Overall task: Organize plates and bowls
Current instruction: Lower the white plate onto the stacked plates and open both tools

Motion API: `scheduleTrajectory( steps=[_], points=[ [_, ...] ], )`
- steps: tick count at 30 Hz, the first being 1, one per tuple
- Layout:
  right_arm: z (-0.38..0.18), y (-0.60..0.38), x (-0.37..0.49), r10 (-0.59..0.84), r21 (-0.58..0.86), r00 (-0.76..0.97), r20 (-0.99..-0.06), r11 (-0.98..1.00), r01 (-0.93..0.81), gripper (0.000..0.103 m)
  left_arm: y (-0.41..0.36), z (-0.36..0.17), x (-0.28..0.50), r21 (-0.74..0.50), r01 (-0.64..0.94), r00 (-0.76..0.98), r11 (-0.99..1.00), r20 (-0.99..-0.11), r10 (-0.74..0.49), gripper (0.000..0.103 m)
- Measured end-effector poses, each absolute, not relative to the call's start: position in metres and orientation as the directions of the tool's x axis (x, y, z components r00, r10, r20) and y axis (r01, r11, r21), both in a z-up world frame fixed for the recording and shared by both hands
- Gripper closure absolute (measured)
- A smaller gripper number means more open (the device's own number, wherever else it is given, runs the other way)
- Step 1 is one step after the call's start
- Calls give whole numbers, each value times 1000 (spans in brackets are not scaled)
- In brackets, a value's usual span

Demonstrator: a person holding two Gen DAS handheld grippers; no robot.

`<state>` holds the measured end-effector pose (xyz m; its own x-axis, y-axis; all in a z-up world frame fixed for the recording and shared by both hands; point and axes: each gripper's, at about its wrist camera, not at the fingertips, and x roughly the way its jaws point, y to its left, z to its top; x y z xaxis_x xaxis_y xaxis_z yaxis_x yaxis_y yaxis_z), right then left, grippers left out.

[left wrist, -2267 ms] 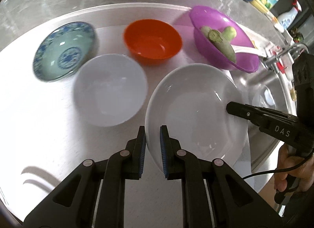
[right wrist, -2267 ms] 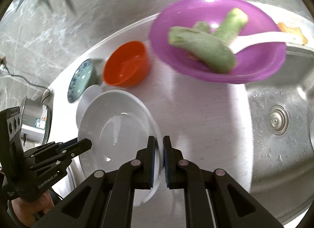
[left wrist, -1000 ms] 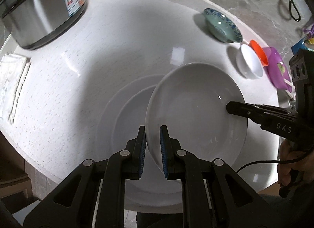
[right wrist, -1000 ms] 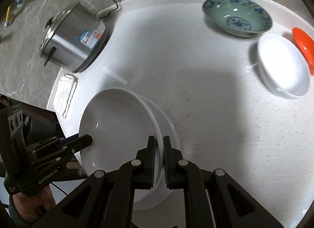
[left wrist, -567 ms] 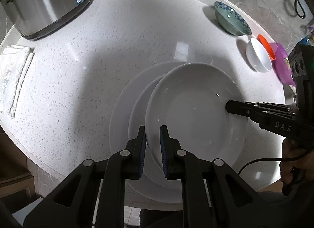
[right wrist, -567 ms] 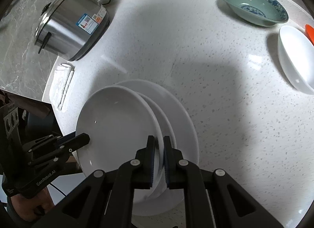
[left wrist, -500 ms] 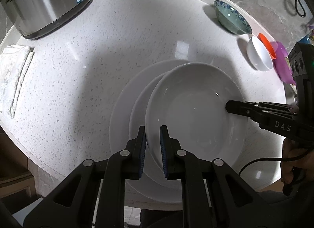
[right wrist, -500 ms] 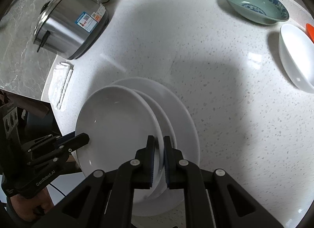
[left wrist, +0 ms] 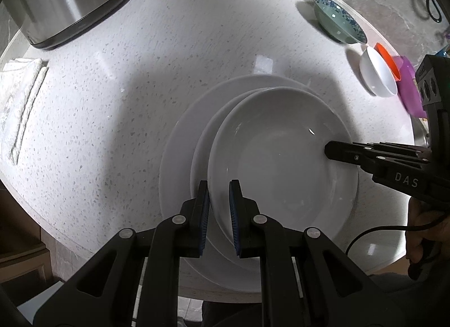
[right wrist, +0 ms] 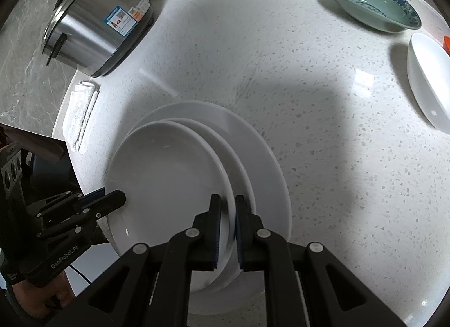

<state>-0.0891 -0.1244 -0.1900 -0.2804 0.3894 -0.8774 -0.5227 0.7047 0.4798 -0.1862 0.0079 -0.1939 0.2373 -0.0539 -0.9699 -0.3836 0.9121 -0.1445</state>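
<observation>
- I have the white plate (left wrist: 281, 164) pinched at opposite rims: my left gripper (left wrist: 219, 209) clamped on its near-left edge, my right gripper (right wrist: 226, 223) on the other side. Two grips keep a wide, shallow dish level.
- It hangs just above the plate stack (left wrist: 180, 158) at the near edge of the round counter (left wrist: 140, 74), sitting off-centre toward the right, so I judge it needs nudging left before release.
- The patterned bowl (right wrist: 371, 0), white bowl (right wrist: 430, 82) and orange bowl (left wrist: 386, 58) wait at the far right, well apart; the rice cooker (right wrist: 92, 26) stands far left, clear of my path.
</observation>
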Motion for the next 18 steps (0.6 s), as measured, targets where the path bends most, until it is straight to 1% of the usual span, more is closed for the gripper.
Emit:
scheduleTrajectory(
  steps=[8, 11, 12, 13, 15, 16, 18],
  points=[
    [-186, -118, -98, 358, 423, -232, -904, 677, -603, 91, 6, -201, -188, -162, -410, 242, 898, -968, -64, 90],
    [-182, -115, -104, 340, 389, -206, -917, 660, -642, 89, 8, -201, -190, -196, -420, 266, 886, -960, -87, 81],
    [-182, -115, -105, 337, 381, -200, -920, 656, -651, 88, 8, -202, -191, -219, -417, 280, 882, -954, -104, 74],
    [-182, -114, -107, 334, 374, -194, -923, 654, -657, 88, 7, -202, -191, -236, -411, 290, 880, -949, -119, 70],
    [-180, -114, -110, 327, 359, -181, -928, 647, -672, 87, 4, -201, -192, -282, -395, 321, 874, -934, -157, 50],
    [-180, -114, -111, 323, 354, -178, -929, 646, -676, 87, 2, -200, -193, -294, -390, 332, 873, -929, -164, 45],
    [-180, -112, -114, 319, 344, -168, -933, 645, -682, 86, -3, -199, -194, -296, -382, 342, 875, -926, -163, 43]
  ],
)
